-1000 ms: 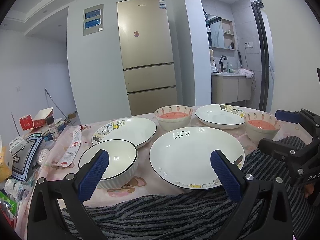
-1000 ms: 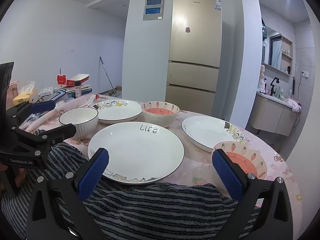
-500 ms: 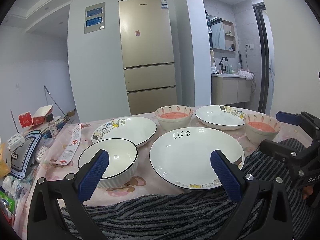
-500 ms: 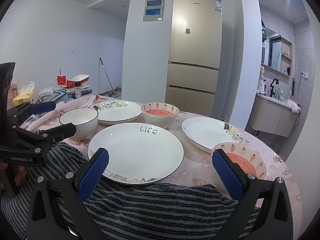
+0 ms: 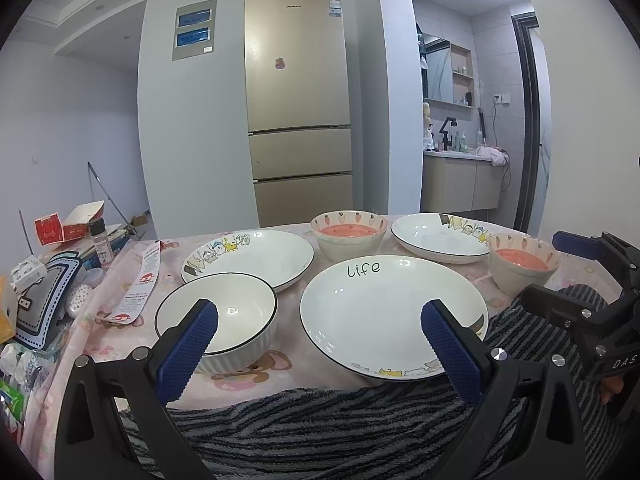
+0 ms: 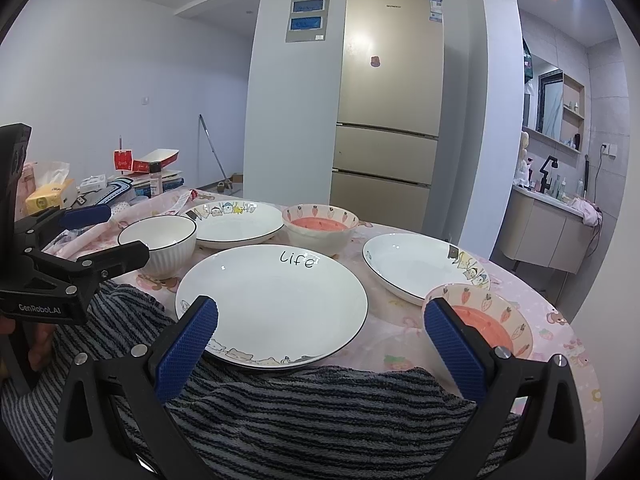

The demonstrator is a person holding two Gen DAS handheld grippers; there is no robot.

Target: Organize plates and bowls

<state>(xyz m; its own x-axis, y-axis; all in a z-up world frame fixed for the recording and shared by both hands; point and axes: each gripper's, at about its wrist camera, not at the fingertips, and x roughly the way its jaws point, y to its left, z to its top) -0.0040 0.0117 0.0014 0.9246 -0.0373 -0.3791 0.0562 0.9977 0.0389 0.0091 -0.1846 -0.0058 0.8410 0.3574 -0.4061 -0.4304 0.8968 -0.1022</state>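
A large white "life" plate (image 5: pixel 392 312) (image 6: pixel 272 300) lies at the table's near middle. A white ribbed bowl (image 5: pixel 218 326) (image 6: pixel 160 242) stands to its left. Behind are a cartoon-rimmed plate (image 5: pixel 248 258) (image 6: pixel 236 224), a carrot-print bowl with pink inside (image 5: pixel 348 234) (image 6: pixel 318 230), another cartoon plate (image 5: pixel 440 236) (image 6: pixel 424 268) and a second carrot bowl (image 5: pixel 522 264) (image 6: pixel 480 320) at the right. My left gripper (image 5: pixel 320 344) (image 6: pixel 108 236) is open and empty, low before the white bowl and "life" plate. My right gripper (image 6: pixel 320 344) (image 5: pixel 560 264) is open and empty before the "life" plate.
A striped grey towel (image 5: pixel 340 428) (image 6: pixel 320 412) covers the table's near edge. Boxes, a spice jar (image 5: pixel 100 240) and packets (image 5: pixel 44 296) crowd the left side. A leaflet (image 5: pixel 140 284) lies on the pink tablecloth (image 6: pixel 404 344). A fridge (image 5: pixel 298 108) stands behind.
The left wrist view has shifted slightly; the dishes sit a little lower and nearer. Both grippers stay open. No dish has moved.
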